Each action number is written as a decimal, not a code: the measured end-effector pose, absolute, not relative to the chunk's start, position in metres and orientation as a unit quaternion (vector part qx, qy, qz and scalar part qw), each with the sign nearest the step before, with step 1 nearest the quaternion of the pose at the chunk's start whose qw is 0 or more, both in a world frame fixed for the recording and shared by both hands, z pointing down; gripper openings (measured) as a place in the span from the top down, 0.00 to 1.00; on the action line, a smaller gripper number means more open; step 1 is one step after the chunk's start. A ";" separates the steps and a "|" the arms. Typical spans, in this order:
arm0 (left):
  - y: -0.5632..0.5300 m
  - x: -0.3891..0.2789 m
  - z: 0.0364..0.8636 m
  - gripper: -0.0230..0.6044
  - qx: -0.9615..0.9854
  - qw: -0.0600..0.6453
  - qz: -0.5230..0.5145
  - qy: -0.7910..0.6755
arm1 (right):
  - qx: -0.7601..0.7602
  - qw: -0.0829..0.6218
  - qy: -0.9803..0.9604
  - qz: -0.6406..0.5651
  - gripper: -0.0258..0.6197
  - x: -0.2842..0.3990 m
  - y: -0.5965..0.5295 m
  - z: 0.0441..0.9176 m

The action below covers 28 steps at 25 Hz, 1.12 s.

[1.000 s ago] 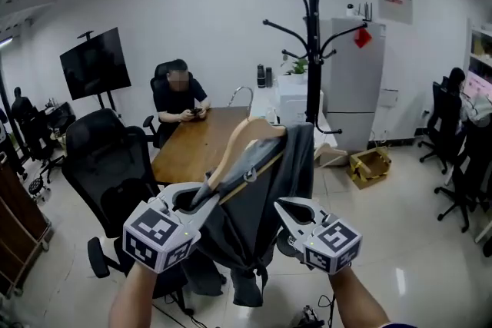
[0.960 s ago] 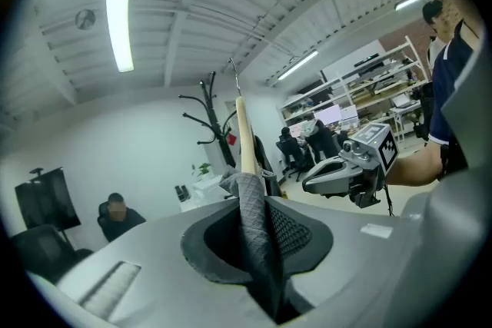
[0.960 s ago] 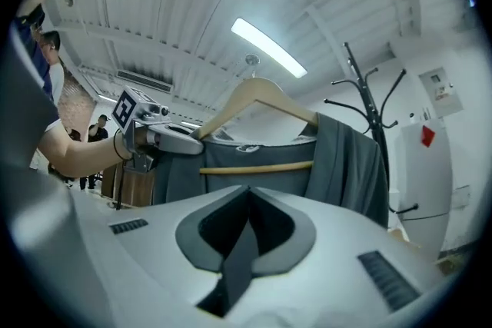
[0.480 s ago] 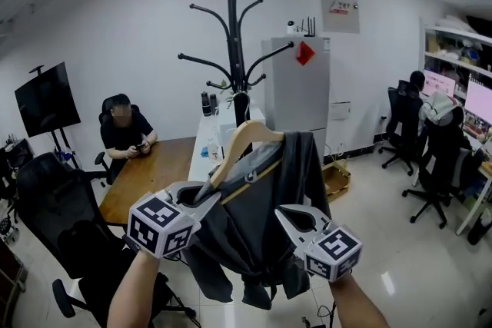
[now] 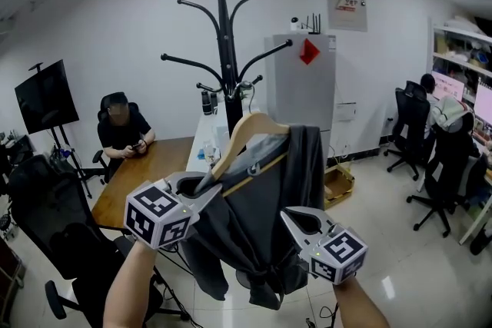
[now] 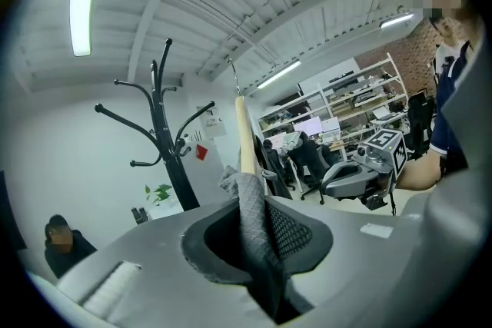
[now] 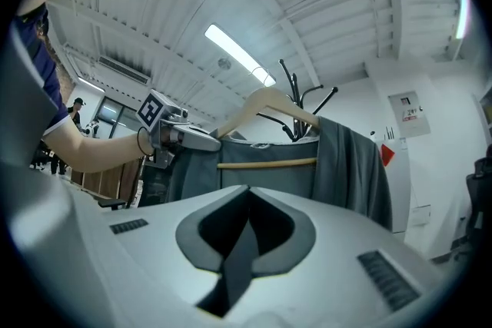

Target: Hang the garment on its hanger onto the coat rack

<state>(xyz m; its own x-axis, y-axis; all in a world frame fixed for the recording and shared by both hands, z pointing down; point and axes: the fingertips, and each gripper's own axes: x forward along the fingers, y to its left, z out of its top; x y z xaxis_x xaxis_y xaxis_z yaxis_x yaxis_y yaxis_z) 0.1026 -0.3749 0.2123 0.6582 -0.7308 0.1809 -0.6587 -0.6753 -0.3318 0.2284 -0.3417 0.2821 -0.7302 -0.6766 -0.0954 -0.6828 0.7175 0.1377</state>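
Note:
A dark grey garment (image 5: 261, 219) hangs on a wooden hanger (image 5: 244, 136), held up in front of the black coat rack (image 5: 221, 50). My left gripper (image 5: 201, 188) is shut on the garment's shoulder at the hanger's left end. In the left gripper view grey fabric (image 6: 252, 220) fills the jaws of the left gripper (image 6: 250, 200), and the hanger arm (image 6: 244, 142) rises above it. My right gripper (image 5: 296, 217) is shut and empty, just right of the garment's lower part. In the right gripper view the right gripper (image 7: 247, 192) points at the garment (image 7: 346, 165) and hanger (image 7: 265, 100).
Behind the rack stand a grey fridge (image 5: 304, 88) and a wooden table (image 5: 150, 180) where a person (image 5: 123, 136) sits. A black office chair (image 5: 46, 219) is at the lower left. A cardboard box (image 5: 336, 182) lies on the floor, with people at desks (image 5: 438, 134) to the right.
The view has swung, so the coat rack now stands left of centre and looks nearer. Both grippers and the hung garment keep their places relative to each other.

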 end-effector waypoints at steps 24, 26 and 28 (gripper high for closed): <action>-0.556 0.054 0.269 0.86 -0.936 0.067 -0.180 0.296 | -0.472 0.006 0.878 0.078 0.96 0.175 -0.421 0.282; -0.564 0.053 0.277 0.86 -0.937 0.057 -0.178 0.296 | -0.474 0.004 0.878 0.069 0.96 0.173 -0.423 0.287; -0.571 0.050 0.283 0.86 -0.938 0.043 -0.174 0.296 | -0.475 0.000 0.878 0.064 0.96 0.171 -0.425 0.290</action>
